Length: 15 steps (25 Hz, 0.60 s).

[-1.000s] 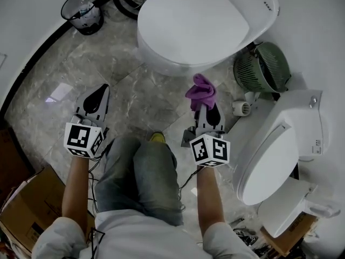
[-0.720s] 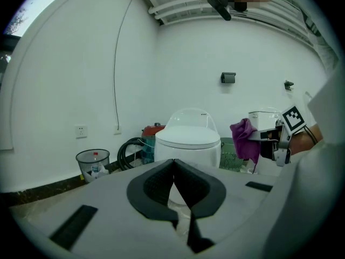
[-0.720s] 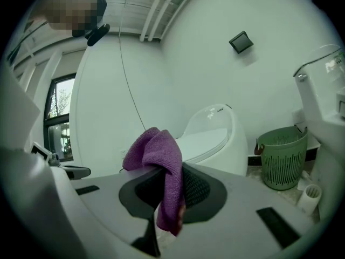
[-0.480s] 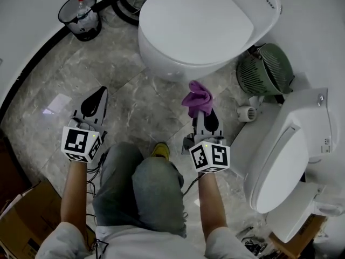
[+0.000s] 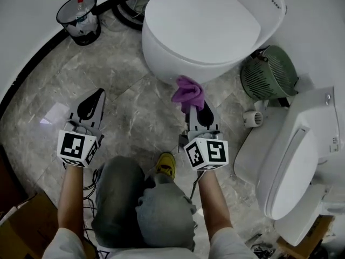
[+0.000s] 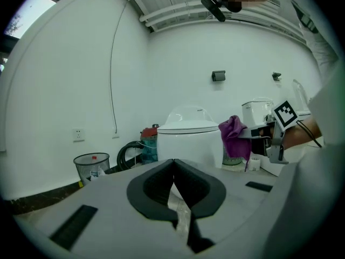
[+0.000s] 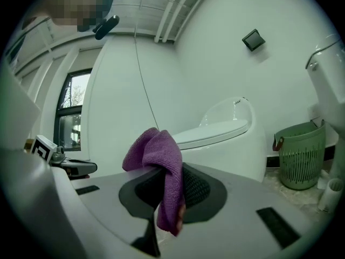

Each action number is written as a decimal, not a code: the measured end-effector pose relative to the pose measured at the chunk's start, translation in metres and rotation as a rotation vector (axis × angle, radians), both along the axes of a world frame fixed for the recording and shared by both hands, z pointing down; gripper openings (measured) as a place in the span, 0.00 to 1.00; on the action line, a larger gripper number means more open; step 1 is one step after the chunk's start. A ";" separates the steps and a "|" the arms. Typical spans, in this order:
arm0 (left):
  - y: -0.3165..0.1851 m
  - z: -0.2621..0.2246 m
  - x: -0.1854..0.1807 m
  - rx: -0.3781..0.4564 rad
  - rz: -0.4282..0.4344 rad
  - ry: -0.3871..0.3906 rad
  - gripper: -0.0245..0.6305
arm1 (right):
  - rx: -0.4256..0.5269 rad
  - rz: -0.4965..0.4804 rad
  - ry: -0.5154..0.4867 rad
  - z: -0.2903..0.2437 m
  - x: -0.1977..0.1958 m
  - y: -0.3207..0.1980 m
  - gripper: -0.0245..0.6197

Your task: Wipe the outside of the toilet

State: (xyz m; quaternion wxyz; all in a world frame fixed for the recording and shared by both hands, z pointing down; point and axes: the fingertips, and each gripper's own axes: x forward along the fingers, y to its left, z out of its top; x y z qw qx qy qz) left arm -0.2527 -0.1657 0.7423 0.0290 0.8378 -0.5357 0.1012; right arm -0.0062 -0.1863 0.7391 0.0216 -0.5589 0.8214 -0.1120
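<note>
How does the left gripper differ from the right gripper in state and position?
The right gripper is shut on a purple cloth; the left gripper is shut on nothing. The right gripper is close to the toilet bowl; the left gripper is farther back, over the floor. Both point forward.

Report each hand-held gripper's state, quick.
Left hand-held gripper: closed, holding nothing.
Right hand-held gripper: closed on the purple cloth.
</note>
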 end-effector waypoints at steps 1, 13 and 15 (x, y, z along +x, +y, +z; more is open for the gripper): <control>0.001 0.002 -0.001 0.002 0.000 0.004 0.06 | 0.007 -0.006 -0.003 0.001 -0.005 -0.003 0.14; 0.005 0.011 -0.009 0.015 -0.022 -0.050 0.06 | 0.047 -0.119 -0.044 0.006 -0.070 -0.053 0.14; 0.004 0.013 -0.012 0.014 -0.030 -0.056 0.06 | 0.037 -0.131 -0.061 0.010 -0.079 -0.059 0.14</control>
